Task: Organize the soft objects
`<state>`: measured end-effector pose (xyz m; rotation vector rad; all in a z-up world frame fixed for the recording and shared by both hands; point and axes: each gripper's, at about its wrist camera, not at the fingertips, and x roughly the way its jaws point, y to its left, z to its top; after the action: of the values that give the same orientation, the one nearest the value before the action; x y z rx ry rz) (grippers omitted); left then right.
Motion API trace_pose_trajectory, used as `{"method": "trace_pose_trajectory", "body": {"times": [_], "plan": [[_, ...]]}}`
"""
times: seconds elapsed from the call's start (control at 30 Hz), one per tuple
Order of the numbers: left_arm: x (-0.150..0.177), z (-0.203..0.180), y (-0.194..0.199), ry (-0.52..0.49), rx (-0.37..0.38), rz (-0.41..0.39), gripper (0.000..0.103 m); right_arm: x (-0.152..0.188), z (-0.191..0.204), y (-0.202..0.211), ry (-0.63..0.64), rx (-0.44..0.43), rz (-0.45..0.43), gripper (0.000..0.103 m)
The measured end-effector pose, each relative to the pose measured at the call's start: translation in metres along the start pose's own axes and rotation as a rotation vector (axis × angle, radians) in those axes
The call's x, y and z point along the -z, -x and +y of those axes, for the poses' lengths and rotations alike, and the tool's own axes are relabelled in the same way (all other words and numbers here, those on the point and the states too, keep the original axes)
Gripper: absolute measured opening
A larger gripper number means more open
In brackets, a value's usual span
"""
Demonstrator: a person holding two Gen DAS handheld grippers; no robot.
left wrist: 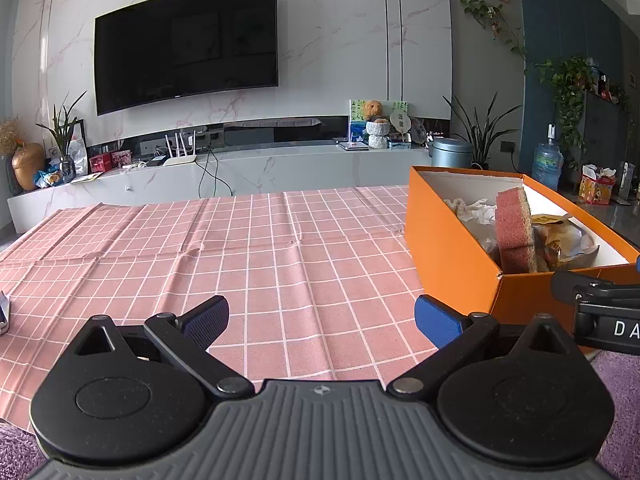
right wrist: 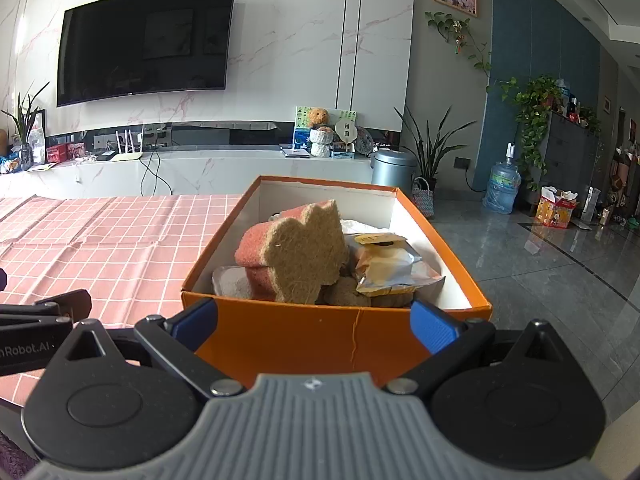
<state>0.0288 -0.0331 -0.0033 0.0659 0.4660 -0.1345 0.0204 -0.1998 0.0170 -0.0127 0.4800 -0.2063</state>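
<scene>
An orange box [right wrist: 304,332] stands on the right end of the pink checked tablecloth [left wrist: 240,248]. It holds a pink sponge with a brown fibre face [right wrist: 304,256] leaning upright, a crumpled snack packet [right wrist: 392,268] and white paper [left wrist: 476,208]. The box also shows in the left wrist view [left wrist: 452,256], with the sponge [left wrist: 514,232] on edge. My left gripper [left wrist: 322,318] is open and empty above the cloth, left of the box. My right gripper [right wrist: 314,322] is open and empty, just in front of the box's near wall.
A TV [left wrist: 184,44] hangs on the marble wall above a low white console [left wrist: 240,168]. A grey bin [right wrist: 394,166], potted plants [right wrist: 432,148] and a water bottle [right wrist: 502,186] stand on the tiled floor to the right. A small grey object [left wrist: 3,312] lies at the cloth's left edge.
</scene>
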Motion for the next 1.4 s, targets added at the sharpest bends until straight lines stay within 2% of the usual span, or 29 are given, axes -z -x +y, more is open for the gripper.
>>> {"method": "trace_pose_trajectory", "body": {"times": [1.4], "plan": [[0.0001,0.0034,0.0026,0.006,-0.021,-0.003,0.103,-0.0008,0.0018,0.0006,-0.004,-0.007,0.005,0.101]]}}
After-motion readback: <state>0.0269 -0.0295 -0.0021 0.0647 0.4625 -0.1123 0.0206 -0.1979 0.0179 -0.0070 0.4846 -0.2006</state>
